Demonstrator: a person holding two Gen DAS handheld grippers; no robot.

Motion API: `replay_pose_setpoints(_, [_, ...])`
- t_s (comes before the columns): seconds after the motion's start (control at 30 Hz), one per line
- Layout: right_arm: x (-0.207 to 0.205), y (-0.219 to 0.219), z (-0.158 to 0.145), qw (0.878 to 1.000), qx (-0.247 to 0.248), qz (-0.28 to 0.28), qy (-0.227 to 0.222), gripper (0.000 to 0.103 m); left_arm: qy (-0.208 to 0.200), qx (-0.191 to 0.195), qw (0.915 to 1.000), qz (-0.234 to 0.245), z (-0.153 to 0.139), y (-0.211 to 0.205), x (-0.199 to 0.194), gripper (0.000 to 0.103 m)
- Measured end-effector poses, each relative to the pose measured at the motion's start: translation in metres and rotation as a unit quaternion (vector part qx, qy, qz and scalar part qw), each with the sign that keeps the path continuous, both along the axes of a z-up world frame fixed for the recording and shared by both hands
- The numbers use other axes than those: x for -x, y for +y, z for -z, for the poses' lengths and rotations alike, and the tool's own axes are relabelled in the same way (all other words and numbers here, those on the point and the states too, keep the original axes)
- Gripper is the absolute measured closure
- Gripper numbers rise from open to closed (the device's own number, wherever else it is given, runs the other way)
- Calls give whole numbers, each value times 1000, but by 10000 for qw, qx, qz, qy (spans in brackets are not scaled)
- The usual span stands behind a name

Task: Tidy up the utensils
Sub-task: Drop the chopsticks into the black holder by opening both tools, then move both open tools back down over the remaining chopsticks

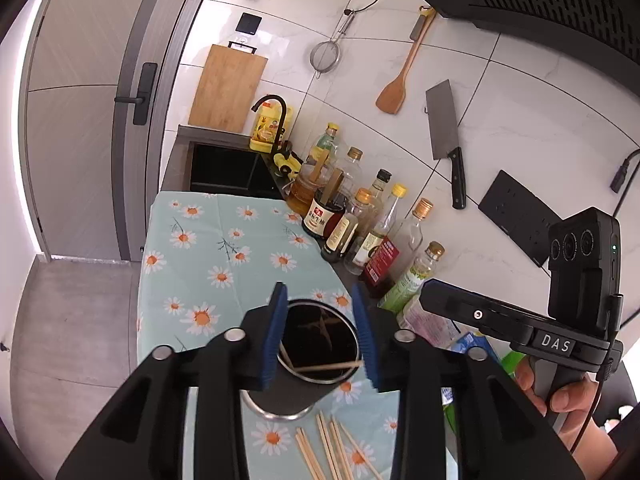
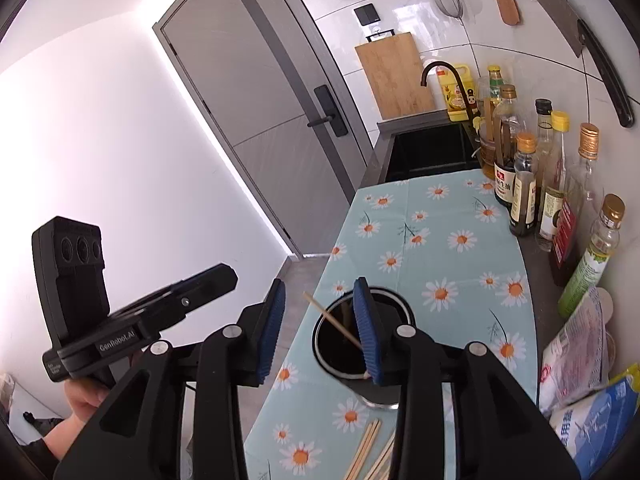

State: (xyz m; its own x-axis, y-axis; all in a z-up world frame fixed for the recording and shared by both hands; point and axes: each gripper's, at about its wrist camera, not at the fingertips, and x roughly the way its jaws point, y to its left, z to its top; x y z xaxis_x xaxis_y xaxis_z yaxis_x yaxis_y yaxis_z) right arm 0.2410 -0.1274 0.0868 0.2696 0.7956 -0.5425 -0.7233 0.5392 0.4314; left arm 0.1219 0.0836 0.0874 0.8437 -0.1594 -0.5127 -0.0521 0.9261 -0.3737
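Left wrist view: left gripper [image 1: 320,332] partly open, nothing between blue pads [image 1: 276,332], hung over black metal-rimmed cup [image 1: 320,344] on daisy-print cloth [image 1: 224,240]. One chopstick [image 1: 328,367] lay across cup mouth, near front rim, free of both pads. Loose bundle of chopsticks [image 1: 332,452] flat on cloth just in front of cup. Row of sauce bottles [image 1: 360,216] along wall beside cloth, cleaver [image 1: 446,136] and wooden spatula [image 1: 400,80] on tiled wall. Right hand [image 1: 560,392] on other gripper's handle at far right.

Right wrist view: right gripper [image 2: 320,332] also partly open, holding nothing; right pad [image 2: 366,332] in front of cup [image 2: 400,316], left pad off counter edge. Chopstick [image 2: 332,320] leaned tilted out of cup, tip up-left, lower end hidden behind right pad; contact there unclear. Bundle [image 2: 368,452] on cloth [image 2: 440,232] near bottom. Left hand [image 2: 86,396] on handle at lower left.
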Motion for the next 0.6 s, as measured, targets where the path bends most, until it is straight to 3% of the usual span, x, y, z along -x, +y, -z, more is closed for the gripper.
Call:
replay_pose_setpoints(0.07, [9,-4,-1,9999,136,0,-52,61,51,24,10000,77,-1,-1,9,59])
replay_pose_setpoints(0.27, [24,-23,10,9994,344,56,77,56,236,-134,9991,326,3,-10,26,59])
replay_pose_setpoints(0.6, [29,-47,56,9953,820,155,498,56,916,-49,9935,674,50,-18,43,59])
